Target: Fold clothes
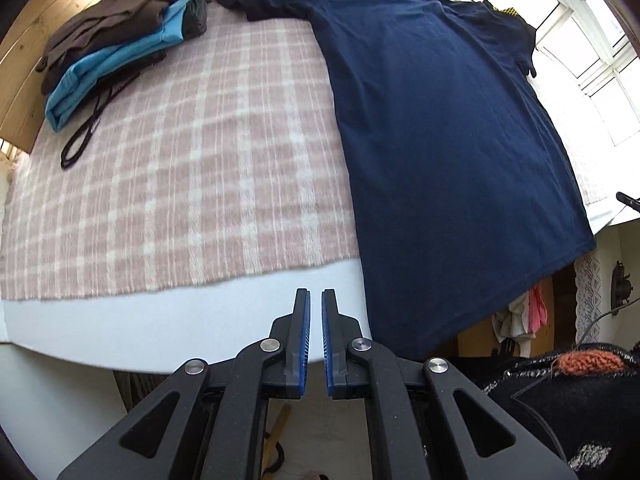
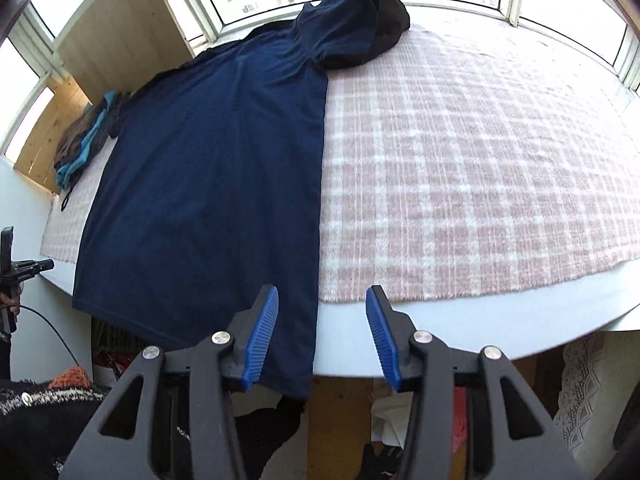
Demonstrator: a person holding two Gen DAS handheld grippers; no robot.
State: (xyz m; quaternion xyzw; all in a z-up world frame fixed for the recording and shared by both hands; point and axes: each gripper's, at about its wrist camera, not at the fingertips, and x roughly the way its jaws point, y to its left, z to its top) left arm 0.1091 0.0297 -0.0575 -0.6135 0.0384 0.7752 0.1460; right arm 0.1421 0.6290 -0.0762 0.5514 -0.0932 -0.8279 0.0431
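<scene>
A navy blue T-shirt (image 1: pixel 440 140) is being shown spread flat and lengthwise on the pink-and-white plaid blanket (image 1: pixel 180 180) that is covering the table, with its hem being let hang over the near white table edge (image 1: pixel 200 320). In the right wrist view its far sleeve is being draped over a dark heap of unfolded clothes (image 2: pixel 384 28) by the window. No fold is being seen in the shirt yet, so its folding is judged to be only at the laying-out stage.

At the far left corner a stack of folded garments (image 1: pixel 120 40), brown over light blue over darker pieces, is being kept, which suggests that part of the work is already done; a black cord (image 1: pixel 80 140) is lying beside it. The shirt and the heap are judged to be what is left.

The left gripper (image 1: pixel 315 300) is being held just off the table edge, left of the shirt's hem, with its jaws nearly closed and nothing seen between them. The right gripper (image 2: pixel 322 308) is being held spread wide and grasping nothing, its left finger over the hem's right corner, though contact cannot be told.
</scene>
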